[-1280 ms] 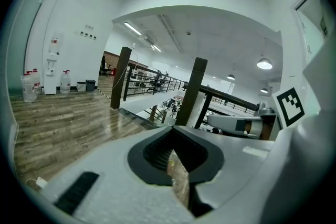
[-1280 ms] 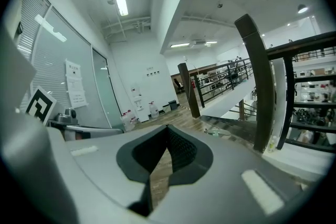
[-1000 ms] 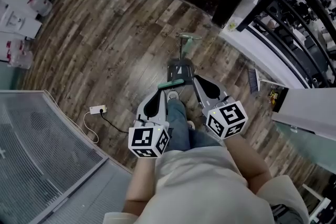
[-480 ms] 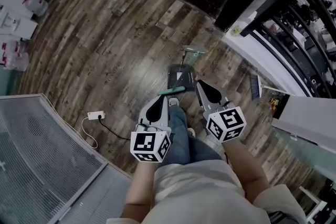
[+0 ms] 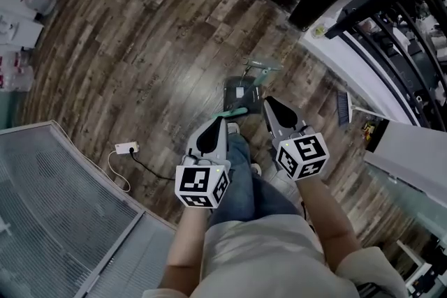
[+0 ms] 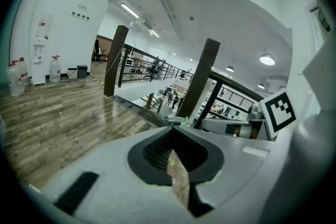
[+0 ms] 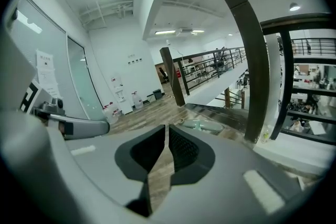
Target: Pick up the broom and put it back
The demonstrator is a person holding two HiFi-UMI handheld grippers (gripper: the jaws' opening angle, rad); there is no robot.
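Green broom handle [image 5: 234,113] just ahead of shut left claw [image 5: 218,121], ungripped.

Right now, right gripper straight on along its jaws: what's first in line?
Likely the pale green piece on the wood floor just ahead; depth is unclear, so bare floor may come first. On the right gripper, the jaws have just been opening, nothing between them.

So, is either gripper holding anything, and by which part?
Nothing is held. The left gripper is shut and empty; the right gripper has jaws that have just been opening, with nothing between them.
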